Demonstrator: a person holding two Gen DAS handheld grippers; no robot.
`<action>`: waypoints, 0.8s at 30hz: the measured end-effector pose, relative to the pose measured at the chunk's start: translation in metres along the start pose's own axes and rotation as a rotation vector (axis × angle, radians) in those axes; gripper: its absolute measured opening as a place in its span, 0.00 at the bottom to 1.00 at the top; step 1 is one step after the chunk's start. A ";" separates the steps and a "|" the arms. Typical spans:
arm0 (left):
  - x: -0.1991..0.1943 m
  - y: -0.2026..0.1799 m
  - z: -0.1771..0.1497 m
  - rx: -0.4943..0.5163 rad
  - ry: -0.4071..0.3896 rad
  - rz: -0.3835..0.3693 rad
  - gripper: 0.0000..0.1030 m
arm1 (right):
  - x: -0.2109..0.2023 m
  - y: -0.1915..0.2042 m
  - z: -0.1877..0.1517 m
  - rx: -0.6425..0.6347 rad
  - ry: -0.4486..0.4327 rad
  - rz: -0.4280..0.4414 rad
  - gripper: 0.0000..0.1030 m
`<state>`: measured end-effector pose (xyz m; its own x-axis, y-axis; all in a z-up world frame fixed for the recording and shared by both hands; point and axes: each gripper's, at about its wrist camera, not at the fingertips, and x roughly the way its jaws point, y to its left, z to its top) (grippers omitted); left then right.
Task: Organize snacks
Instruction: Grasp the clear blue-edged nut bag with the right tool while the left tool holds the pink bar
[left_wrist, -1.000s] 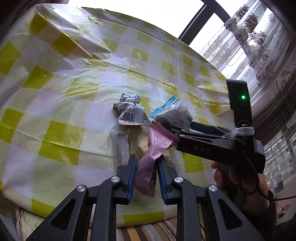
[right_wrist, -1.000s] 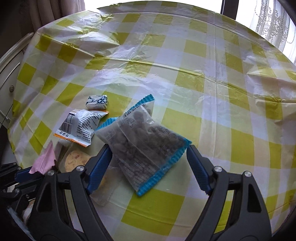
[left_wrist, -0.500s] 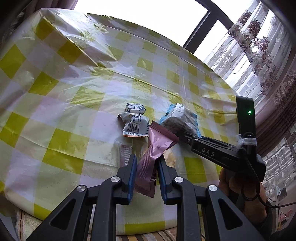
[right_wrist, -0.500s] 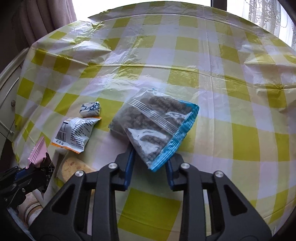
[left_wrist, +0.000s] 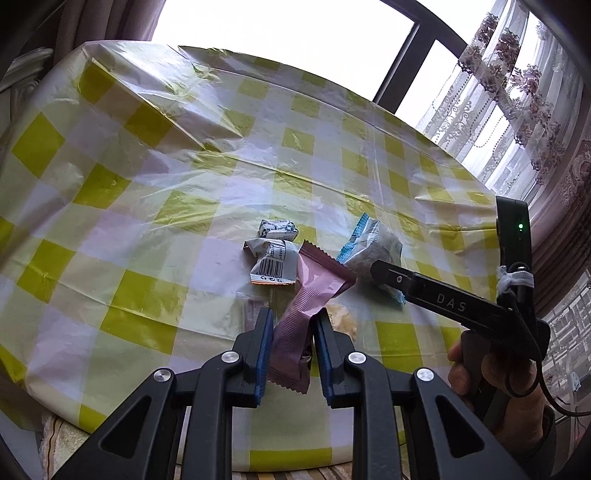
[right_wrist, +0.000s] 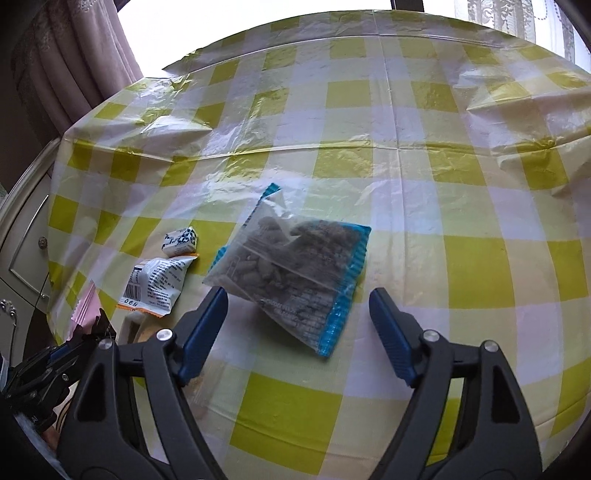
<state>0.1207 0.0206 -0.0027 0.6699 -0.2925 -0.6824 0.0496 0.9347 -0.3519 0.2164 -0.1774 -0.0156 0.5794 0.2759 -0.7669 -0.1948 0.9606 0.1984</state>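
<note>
On the checked tablecloth (right_wrist: 369, 177), a small wrapped candy (right_wrist: 181, 240) lay just behind a barcode-printed sachet (right_wrist: 157, 282). To their right, apart, lay a clear bag of dark snacks (right_wrist: 291, 269). A wafer-bar wrapper (left_wrist: 303, 314) rose before the sachet, above a round biscuit packet (left_wrist: 341, 319) on the cloth.

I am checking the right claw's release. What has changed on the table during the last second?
The right claw closed on the blue-edged bag, shifted it a little, and its jaws have just been opening, so the bag now lies free on the tablecloth. The left claw still pinches the pink wrapper. The white packets stayed put.
</note>
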 end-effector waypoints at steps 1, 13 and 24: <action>0.000 -0.001 0.000 0.001 -0.001 -0.003 0.23 | -0.001 0.001 0.002 -0.012 -0.017 -0.022 0.79; 0.002 0.000 0.000 -0.004 0.001 -0.018 0.23 | 0.027 0.029 0.018 -0.354 0.003 -0.119 0.87; 0.004 -0.001 0.000 -0.005 0.009 -0.017 0.23 | 0.019 0.030 0.030 -0.401 -0.052 -0.052 0.92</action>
<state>0.1239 0.0189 -0.0053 0.6625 -0.3099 -0.6819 0.0574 0.9287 -0.3663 0.2449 -0.1425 -0.0058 0.6338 0.2382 -0.7359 -0.4512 0.8866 -0.1017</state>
